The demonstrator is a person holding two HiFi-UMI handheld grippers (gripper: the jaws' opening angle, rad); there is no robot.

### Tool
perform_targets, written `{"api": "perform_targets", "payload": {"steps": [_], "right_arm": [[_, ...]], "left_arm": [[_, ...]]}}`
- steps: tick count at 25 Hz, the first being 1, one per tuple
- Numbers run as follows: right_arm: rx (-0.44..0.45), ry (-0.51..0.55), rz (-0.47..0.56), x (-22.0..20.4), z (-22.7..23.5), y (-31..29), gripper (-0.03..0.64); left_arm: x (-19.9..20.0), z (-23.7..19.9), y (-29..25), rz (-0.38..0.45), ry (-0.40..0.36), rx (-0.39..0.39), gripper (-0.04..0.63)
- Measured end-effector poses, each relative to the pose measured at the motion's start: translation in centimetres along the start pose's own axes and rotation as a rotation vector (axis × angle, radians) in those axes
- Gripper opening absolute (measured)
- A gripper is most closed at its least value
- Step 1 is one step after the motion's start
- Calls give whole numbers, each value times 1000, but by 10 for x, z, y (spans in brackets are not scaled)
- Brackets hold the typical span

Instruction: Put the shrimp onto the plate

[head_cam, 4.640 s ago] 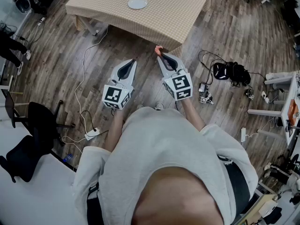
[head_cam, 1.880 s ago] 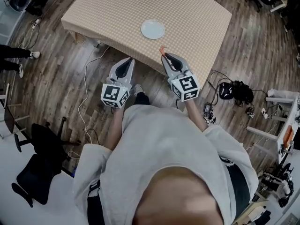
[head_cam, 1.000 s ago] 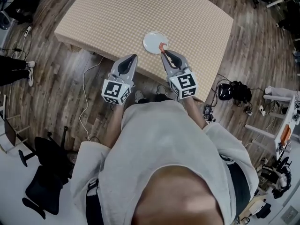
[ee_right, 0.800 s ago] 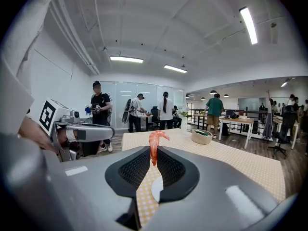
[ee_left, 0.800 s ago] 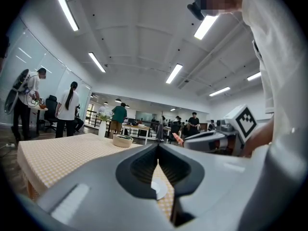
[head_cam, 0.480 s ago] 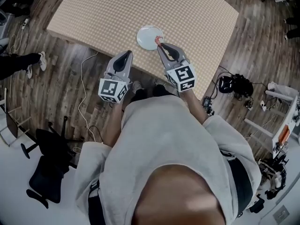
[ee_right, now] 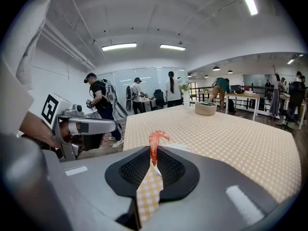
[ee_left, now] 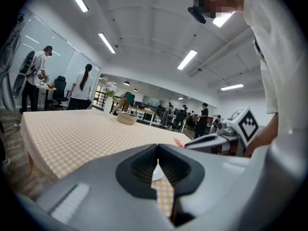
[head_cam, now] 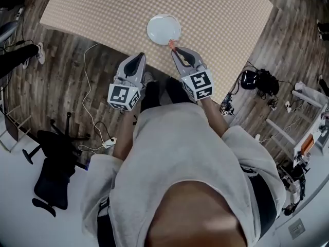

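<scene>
A white plate [head_cam: 163,29] lies near the front edge of a table with a tan checked cloth [head_cam: 216,14]. My right gripper [head_cam: 174,48] is shut on a small orange shrimp [head_cam: 171,43], held just short of the plate's near right rim. In the right gripper view the shrimp [ee_right: 154,146] sticks up out of the closed jaws of the right gripper [ee_right: 153,160], with the plate [ee_right: 177,148] just behind it. My left gripper [head_cam: 138,57] hangs at the table's front edge, shut and holding nothing. In the left gripper view the left gripper [ee_left: 158,150] has the plate [ee_left: 156,173] beyond its tips.
A round bowl [ee_right: 205,108] stands at the table's far end. Several people stand beyond the table [ee_left: 79,88]. On the wooden floor lie a white cable [head_cam: 87,94], a black bag [head_cam: 257,80] and a black chair [head_cam: 51,174].
The person has walked up to the table, so the plate now lies just ahead of both grippers. The shrimp stays in the right jaws. The left jaws stay shut.
</scene>
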State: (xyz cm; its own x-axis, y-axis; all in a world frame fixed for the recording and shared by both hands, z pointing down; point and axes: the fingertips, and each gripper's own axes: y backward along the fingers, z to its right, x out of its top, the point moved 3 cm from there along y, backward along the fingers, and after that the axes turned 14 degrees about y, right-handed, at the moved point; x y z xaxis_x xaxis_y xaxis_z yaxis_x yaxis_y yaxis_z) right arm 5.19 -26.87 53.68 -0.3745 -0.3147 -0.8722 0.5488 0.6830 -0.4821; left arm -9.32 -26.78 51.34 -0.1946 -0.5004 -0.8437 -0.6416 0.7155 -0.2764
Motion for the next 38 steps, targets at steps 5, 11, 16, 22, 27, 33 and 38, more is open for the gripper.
{"api": "perform_targets", "payload": {"steps": [5,11,16,22,27,33,38], "right_arm": [[38,-18,-49,-22,-7,-12,44],[58,-26,-97,-40,-7,-24,44],[83,9,-126,-50,-1,-37,44],[105,60,-157,-55,8,-74,44],[104,86,-202,-58,24,-102,44],[105,105,-267,-65,32,-124,44],[95,139,-321,-69,35,-127,44]], "left_arm": [[-15,-11,-11,-29,26,5,9],[-28,-22,-16,-58,57,8,9],[-32,-22,-15,-56,77,22,9],[-35,-23,-3,-50,91,48,9],[-34,-19,3,-39,94,63,9],[-36,-23,11,-25,104,79,9],[-36,-21,14,-15,108,83,9]]}}
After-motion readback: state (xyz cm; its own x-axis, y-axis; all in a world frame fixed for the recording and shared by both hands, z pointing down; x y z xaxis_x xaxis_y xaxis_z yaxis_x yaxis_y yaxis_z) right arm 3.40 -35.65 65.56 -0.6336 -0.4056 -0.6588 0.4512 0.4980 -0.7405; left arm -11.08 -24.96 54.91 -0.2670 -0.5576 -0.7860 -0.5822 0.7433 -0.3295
